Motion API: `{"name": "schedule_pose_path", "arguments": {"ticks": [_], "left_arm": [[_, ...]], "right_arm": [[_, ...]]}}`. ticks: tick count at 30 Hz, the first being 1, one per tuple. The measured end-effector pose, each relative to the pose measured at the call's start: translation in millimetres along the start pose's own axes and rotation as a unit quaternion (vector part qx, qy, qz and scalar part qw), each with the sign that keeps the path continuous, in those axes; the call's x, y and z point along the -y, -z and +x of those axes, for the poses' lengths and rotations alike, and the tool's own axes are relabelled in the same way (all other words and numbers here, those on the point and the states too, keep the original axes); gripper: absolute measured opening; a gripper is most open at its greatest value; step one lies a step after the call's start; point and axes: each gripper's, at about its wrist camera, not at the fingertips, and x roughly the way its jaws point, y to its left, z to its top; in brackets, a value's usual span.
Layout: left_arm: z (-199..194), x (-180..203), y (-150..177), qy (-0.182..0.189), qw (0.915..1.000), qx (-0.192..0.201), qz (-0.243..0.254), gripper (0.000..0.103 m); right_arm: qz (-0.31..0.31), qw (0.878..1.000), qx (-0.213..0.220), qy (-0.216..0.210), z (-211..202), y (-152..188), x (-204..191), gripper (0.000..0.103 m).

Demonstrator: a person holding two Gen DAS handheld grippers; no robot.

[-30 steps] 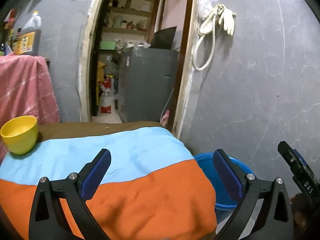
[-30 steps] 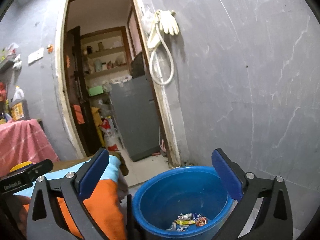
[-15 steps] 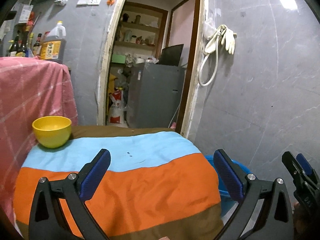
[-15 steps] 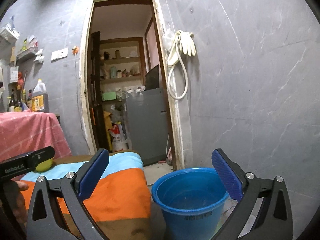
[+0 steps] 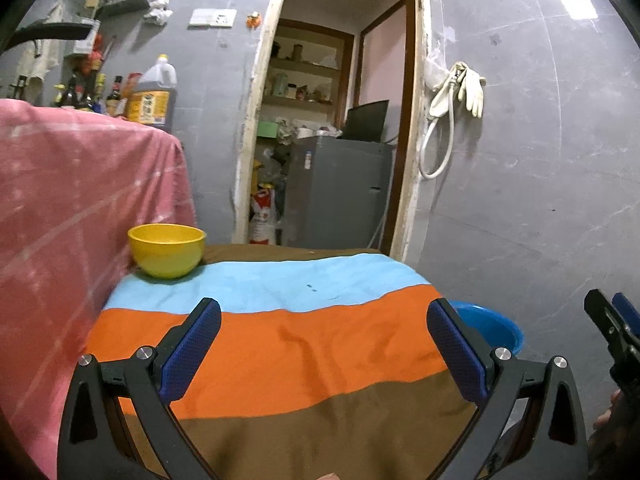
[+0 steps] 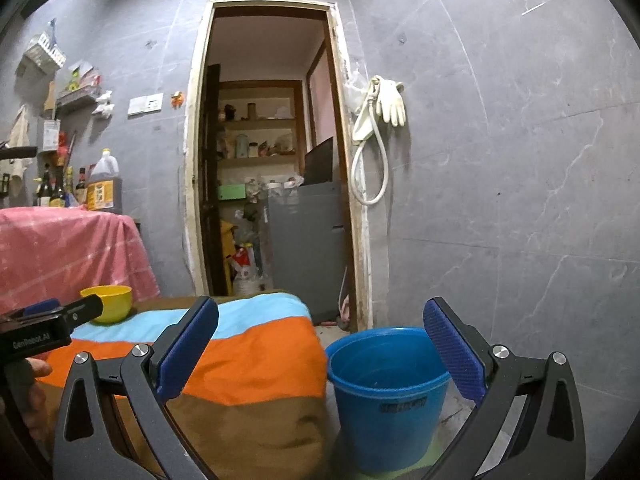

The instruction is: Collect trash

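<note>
A blue bucket (image 6: 386, 390) stands on the floor right of the table; its rim (image 5: 490, 326) peeks past the table edge in the left wrist view. Its contents are hidden from this angle. My left gripper (image 5: 322, 340) is open above the striped cloth (image 5: 276, 344) with nothing between its fingers. My right gripper (image 6: 320, 346) is open too, empty, level with the bucket's rim and set back from it. No loose trash shows on the cloth.
A yellow bowl (image 5: 166, 250) sits at the cloth's far left corner. A pink-covered counter (image 5: 76, 200) with bottles and an oil jug (image 5: 154, 98) rises on the left. Behind is a doorway with a grey fridge (image 5: 340, 192). Grey tiled wall (image 6: 520, 200) on the right.
Both grippers have pulled back and risen from the table and bucket. The wrappers seen inside the bucket a second ago are now hidden below its rim. More of the cloth shows.
</note>
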Motion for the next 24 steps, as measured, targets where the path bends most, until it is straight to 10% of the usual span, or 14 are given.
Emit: {"name": "schedule_pose_path", "arguments": {"ticks": [24], "left_arm": [[-46.2,-45.7,59.5,-0.084,0.9965,-0.005,-0.001,0.101]], "right_arm": [[-0.053,0.997,-0.017,-0.057,-20.0,46.1,-58.5,0.103]]}}
